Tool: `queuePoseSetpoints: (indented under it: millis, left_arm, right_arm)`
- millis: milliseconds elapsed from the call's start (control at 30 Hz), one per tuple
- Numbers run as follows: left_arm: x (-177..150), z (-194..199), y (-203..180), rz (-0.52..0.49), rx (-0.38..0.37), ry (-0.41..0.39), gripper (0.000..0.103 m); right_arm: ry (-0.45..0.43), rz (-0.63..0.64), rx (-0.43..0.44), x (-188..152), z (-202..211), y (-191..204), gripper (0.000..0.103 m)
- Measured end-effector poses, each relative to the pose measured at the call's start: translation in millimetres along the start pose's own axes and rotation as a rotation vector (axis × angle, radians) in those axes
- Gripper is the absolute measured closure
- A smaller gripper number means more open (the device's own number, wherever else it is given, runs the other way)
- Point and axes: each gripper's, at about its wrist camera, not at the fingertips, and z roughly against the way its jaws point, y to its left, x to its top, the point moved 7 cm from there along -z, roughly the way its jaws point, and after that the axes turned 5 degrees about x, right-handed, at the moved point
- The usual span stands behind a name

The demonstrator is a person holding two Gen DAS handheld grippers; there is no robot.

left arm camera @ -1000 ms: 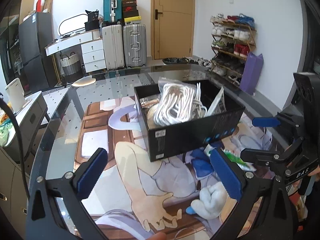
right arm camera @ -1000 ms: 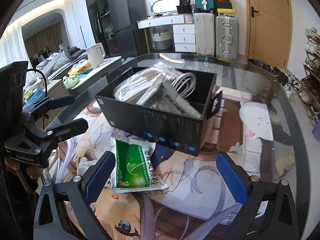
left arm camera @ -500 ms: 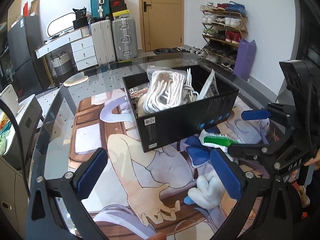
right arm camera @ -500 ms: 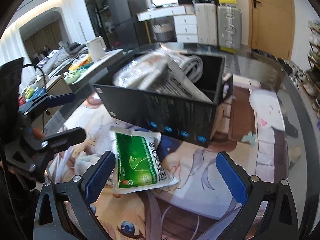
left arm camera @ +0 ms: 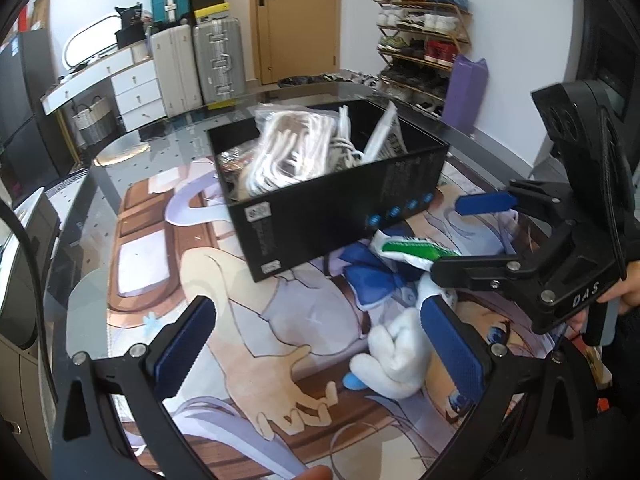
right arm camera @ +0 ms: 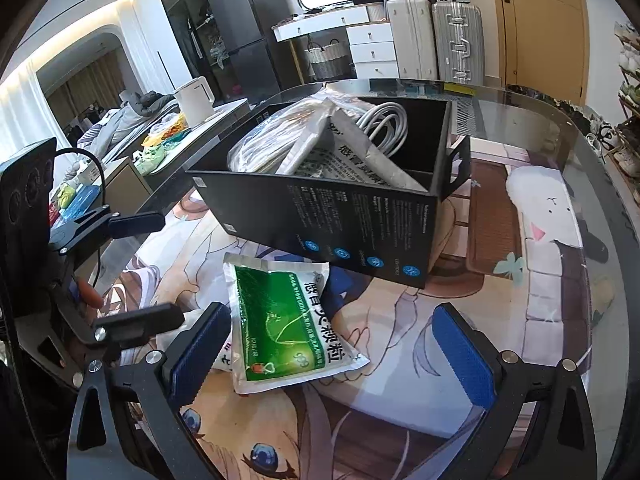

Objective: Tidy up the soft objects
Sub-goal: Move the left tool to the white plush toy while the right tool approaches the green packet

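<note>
A black box sits on the glass table, holding bagged white cables and a grey printed pouch. A green and white soft pouch lies flat on the mat just in front of the box. My right gripper is open and empty, its left finger beside the pouch's left edge; it also shows in the left wrist view. My left gripper is open and empty, low over the mat; it also shows in the right wrist view.
An anime-print mat covers the round glass table. Suitcases, a white dresser and a shoe rack stand by the far wall. A counter with a kettle lies to the left.
My right gripper has come closer to the green pouch, which now lies next to its left finger. The left gripper has shifted a little, with the box now further right in its view.
</note>
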Motion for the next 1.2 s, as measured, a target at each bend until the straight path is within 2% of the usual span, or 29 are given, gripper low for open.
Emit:
queuePoseSetpoints:
  millis: [400,467,933,1200]
  left_arm:
    - [-6,-8,-11,-0.046,-0.011,0.038,0.0]
    - [-7,-7,-11,-0.047,-0.016,0.041,0.0]
    - [-8,-9,-6,-0.042,-0.012,0.052,0.0]
    - [-8,-12,9,-0.025,0.028,0.054,0.0]
  right_arm:
    - [-0.005,-0.092,-0.014,-2,-8,-13,0.003]
    - [-0.002,-0.078,-0.067,-2,-7,-17,0.003]
    - [0.052,0.004,-0.172,-8,3,-33,0.003]
    - [0.07,0.056,-0.136,-12,2,-21,0.003]
